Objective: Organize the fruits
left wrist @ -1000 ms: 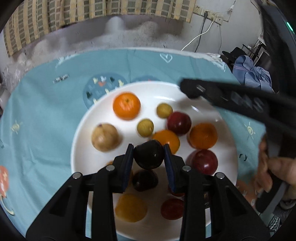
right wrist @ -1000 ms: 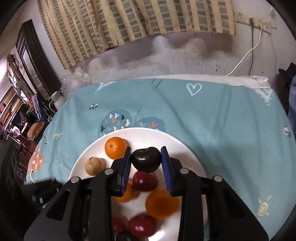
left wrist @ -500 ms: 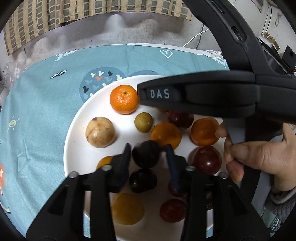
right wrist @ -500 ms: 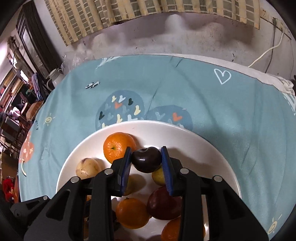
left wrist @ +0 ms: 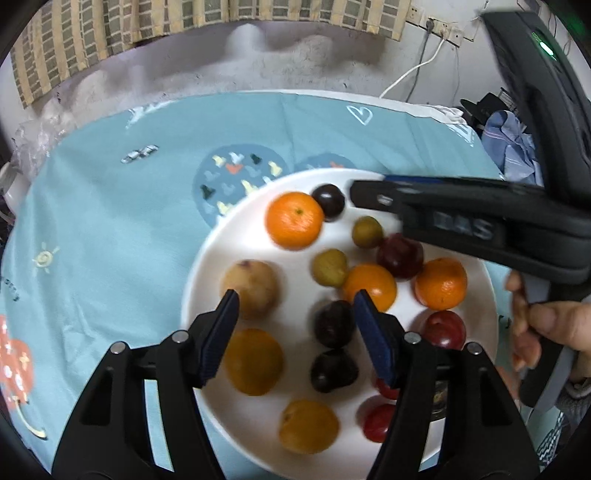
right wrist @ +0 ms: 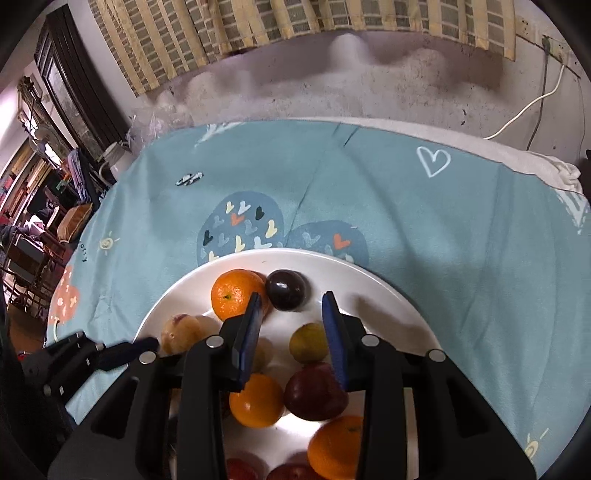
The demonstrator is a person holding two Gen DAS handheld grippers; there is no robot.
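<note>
Small, round, smooth dark plums point(left wrist: 334, 323) look light and bruisable: pinch across the middle; left gripper point(left wrist: 295, 334) opening around one untouched, right gripper point(right wrist: 291, 332) apart, empty.

wall point(right wrist: 369, 88): grey, stained plaster | blind point(right wrist: 295, 22): yellow-and-grey checked, hanging along the top | socket strip point(left wrist: 443, 31): on the wall at right, white cable point(left wrist: 410, 74) trailing down | dark wooden cabinet point(right wrist: 70, 85): far left (contents too small to tell) | blue clothing point(left wrist: 513, 144): heaped at right | light: dim, indoor
</note>
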